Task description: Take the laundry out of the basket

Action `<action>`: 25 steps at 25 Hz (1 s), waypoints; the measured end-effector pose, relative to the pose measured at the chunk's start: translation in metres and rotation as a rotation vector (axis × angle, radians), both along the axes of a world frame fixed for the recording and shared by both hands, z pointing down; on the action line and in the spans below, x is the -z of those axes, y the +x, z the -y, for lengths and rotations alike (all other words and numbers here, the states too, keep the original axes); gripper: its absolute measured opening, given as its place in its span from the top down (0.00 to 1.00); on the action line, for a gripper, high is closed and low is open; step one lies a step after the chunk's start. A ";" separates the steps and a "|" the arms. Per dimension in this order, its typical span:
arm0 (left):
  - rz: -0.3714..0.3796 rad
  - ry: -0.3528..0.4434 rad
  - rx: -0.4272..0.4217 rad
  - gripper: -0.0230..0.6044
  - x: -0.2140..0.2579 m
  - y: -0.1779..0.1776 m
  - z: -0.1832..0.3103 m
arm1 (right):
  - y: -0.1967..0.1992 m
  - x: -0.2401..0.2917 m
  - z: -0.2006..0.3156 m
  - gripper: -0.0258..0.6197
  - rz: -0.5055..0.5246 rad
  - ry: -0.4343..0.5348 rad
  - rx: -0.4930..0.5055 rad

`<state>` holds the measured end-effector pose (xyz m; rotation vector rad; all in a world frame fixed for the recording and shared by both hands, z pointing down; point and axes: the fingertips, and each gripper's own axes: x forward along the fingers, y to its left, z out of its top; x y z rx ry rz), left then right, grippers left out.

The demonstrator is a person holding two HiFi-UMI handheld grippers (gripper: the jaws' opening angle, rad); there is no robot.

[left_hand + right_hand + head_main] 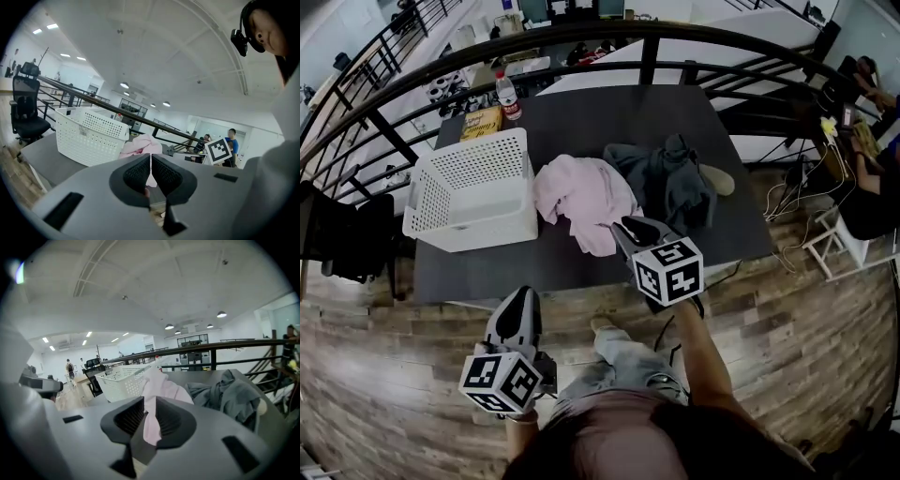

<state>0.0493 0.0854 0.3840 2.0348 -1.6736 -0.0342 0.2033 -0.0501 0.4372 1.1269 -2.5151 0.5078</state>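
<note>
Laundry's already out. The pink garment point(581, 197) sits in a crumpled heap on the dark surface point(581, 117), just right of the white basket point(478, 225), with one edge touching or nearly touching the basket's wall. The grey garment point(670, 183) is bunched up right behind it and the two piles touch.

The right gripper point(630, 227) is at the near edge of the pink heap. In the right gripper view its jaws are pinched narrow on a fold of that pink cloth, which runs straight down the gap between the pads point(133, 416).

The left gripper point(523, 298) is nowhere near the action – it hangs off the front edge of the surface, over the wooden floor point(394, 375). Its jaws are pressed together with nothing in them. The pink you see through the slit in the left gripper view is only the garment further off.

At the back of the surface there's a water bottle point(507, 94) and a yellow box point(483, 122) behind the basket, with a dark railing point(581, 37) curving round beyond them.
</note>
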 end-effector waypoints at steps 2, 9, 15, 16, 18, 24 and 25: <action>-0.006 0.016 -0.016 0.97 0.003 0.005 -0.008 | 0.009 0.005 -0.013 0.84 0.038 0.000 -0.025; -0.013 0.050 -0.070 0.97 0.011 0.021 -0.045 | 0.038 0.008 -0.061 0.86 0.042 0.001 -0.089; 0.000 0.063 -0.081 0.97 0.013 0.025 -0.082 | 0.050 0.016 -0.110 0.88 0.049 0.004 -0.114; 0.003 0.064 -0.080 0.97 0.013 0.025 -0.088 | 0.051 0.017 -0.118 0.89 0.051 0.003 -0.117; 0.005 0.064 -0.079 0.97 0.013 0.027 -0.097 | 0.056 0.018 -0.134 0.90 0.050 0.005 -0.126; 0.021 0.048 -0.072 0.97 0.010 0.032 -0.117 | 0.074 0.025 -0.167 0.93 0.008 0.034 -0.165; 0.019 0.045 -0.071 0.97 0.009 0.034 -0.119 | 0.077 0.026 -0.171 0.93 0.003 0.034 -0.168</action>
